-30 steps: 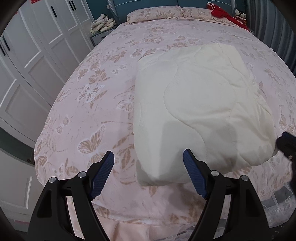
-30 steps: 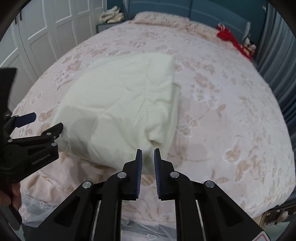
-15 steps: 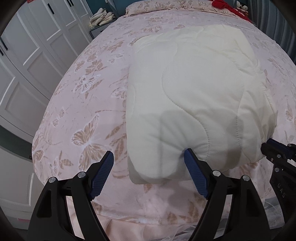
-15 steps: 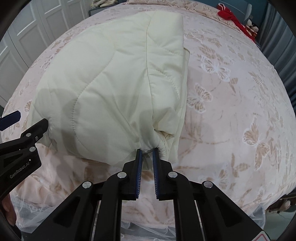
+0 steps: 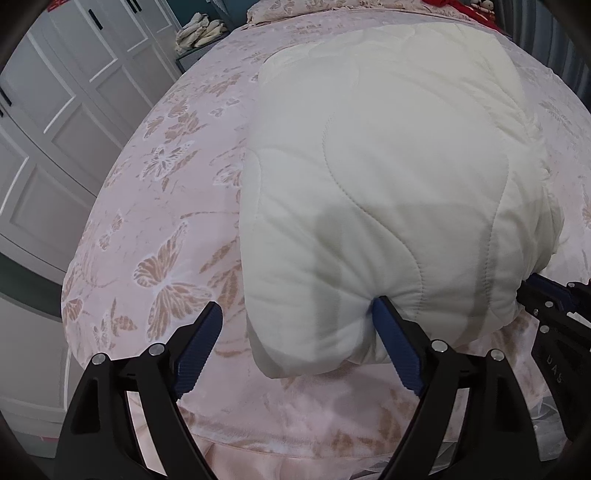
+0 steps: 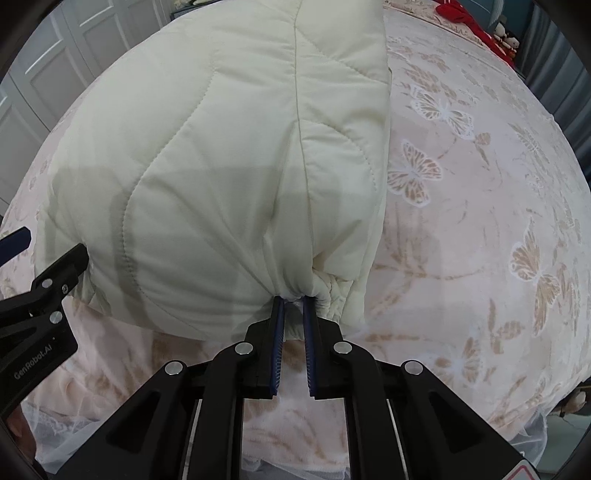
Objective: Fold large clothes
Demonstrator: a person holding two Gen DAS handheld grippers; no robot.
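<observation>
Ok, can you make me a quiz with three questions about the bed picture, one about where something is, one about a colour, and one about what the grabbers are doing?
1. Where does the red cloth lie?
A. at the far end of the bed
B. under the quilt
C. in a gripper

2. What colour is the quilted coat?
A. blue
B. cream
C. black

3. What is the right gripper doing?
A. hanging open
B. pinching the coat's near corner
C. holding a pillow

Answers:
1 A: the red cloth lies far up the pink butterfly bedspread.
2 B: the quilted coat is pale cream.
3 B: the right gripper has bunched fabric between its fingers, while the left gripper is wide open around the other corner.
</observation>
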